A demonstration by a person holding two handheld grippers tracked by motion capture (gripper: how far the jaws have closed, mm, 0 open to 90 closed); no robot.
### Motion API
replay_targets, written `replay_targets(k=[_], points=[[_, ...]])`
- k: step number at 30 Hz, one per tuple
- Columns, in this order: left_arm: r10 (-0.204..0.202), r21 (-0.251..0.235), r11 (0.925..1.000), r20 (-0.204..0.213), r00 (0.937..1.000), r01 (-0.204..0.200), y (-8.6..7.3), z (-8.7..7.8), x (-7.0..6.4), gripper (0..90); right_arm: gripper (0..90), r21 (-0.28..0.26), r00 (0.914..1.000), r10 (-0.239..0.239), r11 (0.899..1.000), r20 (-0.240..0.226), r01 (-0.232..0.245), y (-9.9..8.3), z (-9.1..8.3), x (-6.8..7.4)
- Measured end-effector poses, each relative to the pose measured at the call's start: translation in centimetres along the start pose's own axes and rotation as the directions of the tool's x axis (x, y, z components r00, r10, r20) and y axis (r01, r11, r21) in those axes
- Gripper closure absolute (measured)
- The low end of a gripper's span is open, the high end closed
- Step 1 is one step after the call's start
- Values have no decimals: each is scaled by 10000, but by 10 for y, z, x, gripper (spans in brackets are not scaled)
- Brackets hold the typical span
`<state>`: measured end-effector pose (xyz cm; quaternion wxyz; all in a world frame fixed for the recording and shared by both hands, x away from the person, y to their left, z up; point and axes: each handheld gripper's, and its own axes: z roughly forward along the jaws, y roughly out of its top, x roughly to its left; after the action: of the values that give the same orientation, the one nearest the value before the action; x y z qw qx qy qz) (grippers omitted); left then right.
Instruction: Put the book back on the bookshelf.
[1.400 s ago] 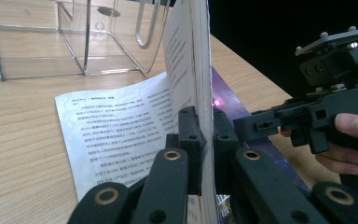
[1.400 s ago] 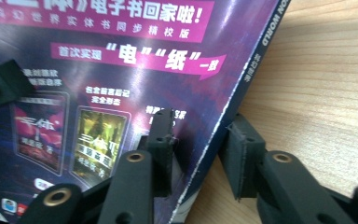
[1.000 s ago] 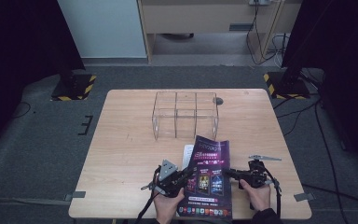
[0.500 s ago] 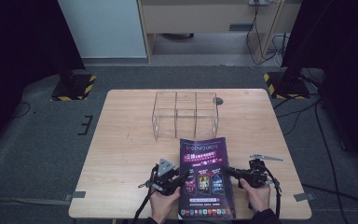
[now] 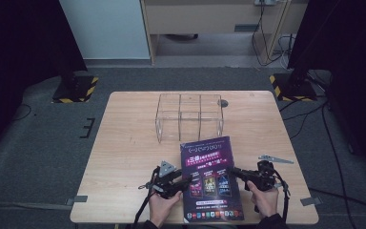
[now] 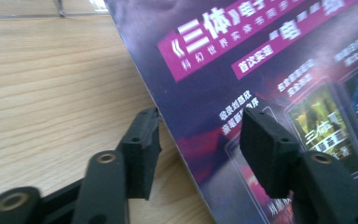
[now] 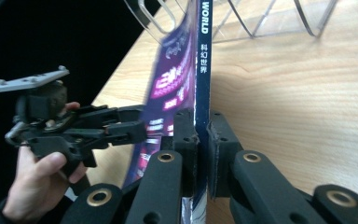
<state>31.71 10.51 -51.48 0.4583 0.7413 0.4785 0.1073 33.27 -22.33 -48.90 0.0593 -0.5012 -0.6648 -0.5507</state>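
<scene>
A purple magazine (image 5: 212,179) lies cover up near the table's front edge, between my two grippers. My right gripper (image 5: 236,171) is shut on its dark blue spine (image 7: 203,70), one jaw on each side of it (image 7: 203,135). My left gripper (image 5: 187,181) is at the opposite long edge. Its jaws stand apart (image 6: 200,140), one beyond the edge of the magazine (image 6: 261,56) and one over the cover, neither pressing it. From the right gripper view, the left gripper (image 7: 133,127) and the hand holding it show beyond the cover.
A clear, wire-like rack (image 5: 189,114) with three compartments stands at the table's middle back, just beyond the magazine's top edge, and shows again as the rack (image 7: 242,18). Bare wooden table (image 5: 128,152) stretches to the left. A small round hole (image 5: 224,102) sits behind the rack.
The magazine has turned from a slight tilt to lie straighter and has come a little nearer the front edge. The left gripper has shifted slightly left along with it.
</scene>
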Motion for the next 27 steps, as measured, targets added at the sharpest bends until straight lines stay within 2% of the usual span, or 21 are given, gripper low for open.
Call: replay_targets(k=[3, 8, 9, 11, 17, 19, 20, 21, 22, 23, 27], points=[[-39, -297, 9996, -157, 9999, 34, 4, -8, 4, 428, 848, -57, 9998, -201, 9998, 5, 201, 3, -1, 5], [-59, -446, 9990, -428, 9991, 40, 6, -17, 12, 384, 848, -210, 9993, -339, 9992, -140, 336, 6, -3, 11], [-150, -544, 9984, -510, 9986, 122, 6, -23, 17, 379, 848, -149, 9994, -294, 9995, -172, 292, 7, -4, 13], [-171, -648, 9978, -657, 9977, 129, 5, -29, 22, 364, 848, -267, 9986, -492, 9985, -174, 487, 8, -3, 15], [-232, -633, 9979, -1076, 9939, 164, -3, -44, 38, 330, 848, -402, 9973, -717, 9967, -182, 710, 15, -5, 25], [-253, -592, 9981, -1347, 9906, 174, -7, -50, 45, 324, 849, -519, 9963, -845, 9952, -170, 835, 19, -6, 29], [-340, -549, 9982, -1583, 9868, 256, -12, -55, 53, 320, 849, -559, 9961, -867, 9948, -166, 857, 21, -6, 30], [-340, -549, 9982, -1583, 9868, 256, -12, -55, 53, 315, 849, -559, 9961, -867, 9948, -166, 857, 21, -6, 30], [-445, -448, 9983, -1810, 9825, 370, -16, -60, 62, 313, 849, -663, 9953, -952, 9934, -175, 938, 25, -7, 34], [-445, -448, 9983, -1810, 9825, 370, -16, -60, 62, 309, 849, -663, 9953, -952, 9934, -175, 938, 25, -7, 34], [-471, -264, 9988, -2296, 9721, 422, -21, -66, 74, 297, 849, -864, 9931, -1155, 9898, -184, 1135, 33, -9, 42]])
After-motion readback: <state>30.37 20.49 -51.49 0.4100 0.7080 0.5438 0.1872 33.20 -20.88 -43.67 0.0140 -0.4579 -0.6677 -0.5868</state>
